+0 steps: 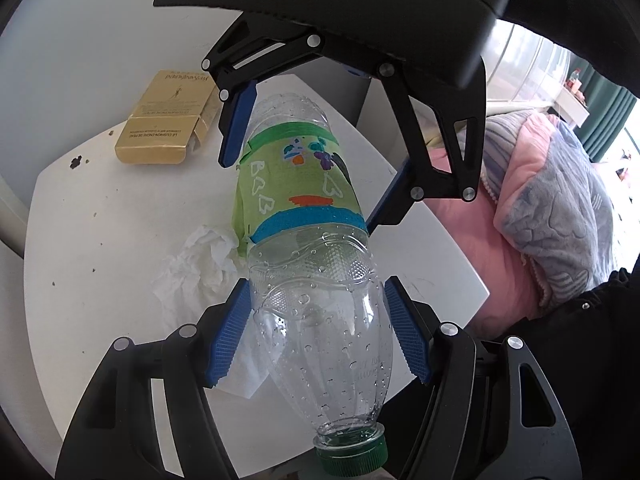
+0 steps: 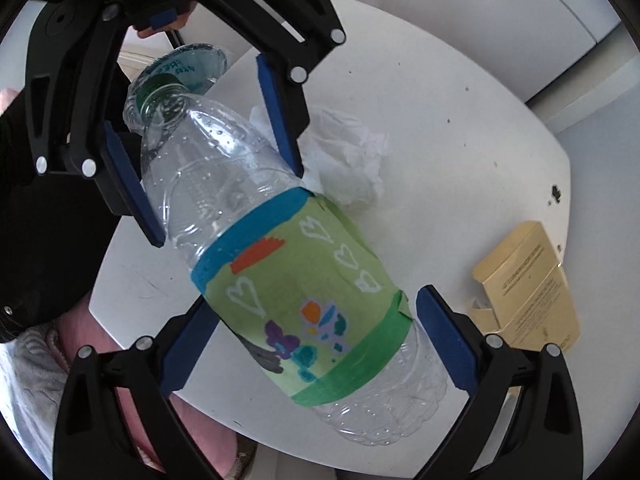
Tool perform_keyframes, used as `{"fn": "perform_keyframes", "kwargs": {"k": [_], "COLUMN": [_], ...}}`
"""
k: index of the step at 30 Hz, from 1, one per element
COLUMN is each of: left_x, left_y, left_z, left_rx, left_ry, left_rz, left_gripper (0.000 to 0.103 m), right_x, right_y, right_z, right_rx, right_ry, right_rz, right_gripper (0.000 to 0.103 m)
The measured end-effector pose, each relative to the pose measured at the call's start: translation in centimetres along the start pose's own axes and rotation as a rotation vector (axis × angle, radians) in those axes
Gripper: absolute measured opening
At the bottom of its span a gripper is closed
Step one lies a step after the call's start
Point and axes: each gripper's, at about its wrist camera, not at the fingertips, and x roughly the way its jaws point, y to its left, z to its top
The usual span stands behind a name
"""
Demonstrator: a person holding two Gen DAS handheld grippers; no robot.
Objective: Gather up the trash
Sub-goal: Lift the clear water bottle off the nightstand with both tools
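Note:
A clear plastic bottle [image 1: 316, 280] with a green cap and a green hand-drawn label is held above a white table [image 1: 100, 220]. My left gripper [image 1: 318, 316] is shut on its upper body near the neck. My right gripper [image 2: 316, 344] stands open around the labelled part [image 2: 296, 300]; its pads are apart from the bottle. The right gripper also shows in the left wrist view [image 1: 308, 168], and the left gripper in the right wrist view [image 2: 208, 144]. A crumpled white tissue [image 1: 196, 272] lies on the table under the bottle.
An opened gold cardboard box [image 1: 164, 128] lies at the table's far side; it also shows in the right wrist view [image 2: 528, 284]. Dark specks dot the tabletop. A pink and grey-blue blanket [image 1: 552, 216] lies beyond the table's right edge.

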Motion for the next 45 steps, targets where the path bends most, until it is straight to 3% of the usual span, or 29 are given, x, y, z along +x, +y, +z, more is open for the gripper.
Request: {"fn": "perform_keyframes", "kwargs": {"k": [8, 12, 16, 19, 21, 26, 33, 45], "left_x": [-0.1, -0.3, -0.2, 0.9, 0.9, 0.4, -1.8, -7.5], "left_y": [0.2, 0.3, 0.4, 0.4, 0.6, 0.7, 0.7, -3.2], "left_z": [0.1, 0.2, 0.2, -0.2, -0.4, -0.5, 0.1, 1.7], "left_rx": [-0.003, -0.004, -0.004, 0.011, -0.002, -0.009, 0.008, 0.045], "left_ry": [0.009, 0.014, 0.024, 0.076, 0.063, 0.041, 0.026, -0.023], "left_rz": [-0.013, -0.021, -0.005, 0.029, 0.026, 0.037, 0.061, 0.168], "left_gripper": [0.065, 0.065, 0.065, 0.065, 0.062, 0.061, 0.061, 0.061], "right_x": [0.9, 1.4, 1.3, 1.4, 1.5, 1.4, -0.1, -5.8], "right_y": [0.1, 0.3, 0.3, 0.2, 0.3, 0.7, 1.2, 3.7], "right_z": [0.1, 0.1, -0.3, -0.6, -0.6, -0.8, -0.9, -1.2], "right_rx": [-0.025, -0.047, -0.033, -0.018, -0.027, -0.045, -0.042, -0.096], "right_ry": [0.055, 0.042, 0.024, 0.028, 0.031, 0.024, -0.005, -0.049], "right_rz": [-0.058, -0.058, -0.063, -0.031, -0.001, 0.003, -0.023, -0.144], "right_gripper": [0.093, 0.093, 0.089, 0.080, 0.075, 0.073, 0.072, 0.072]}}
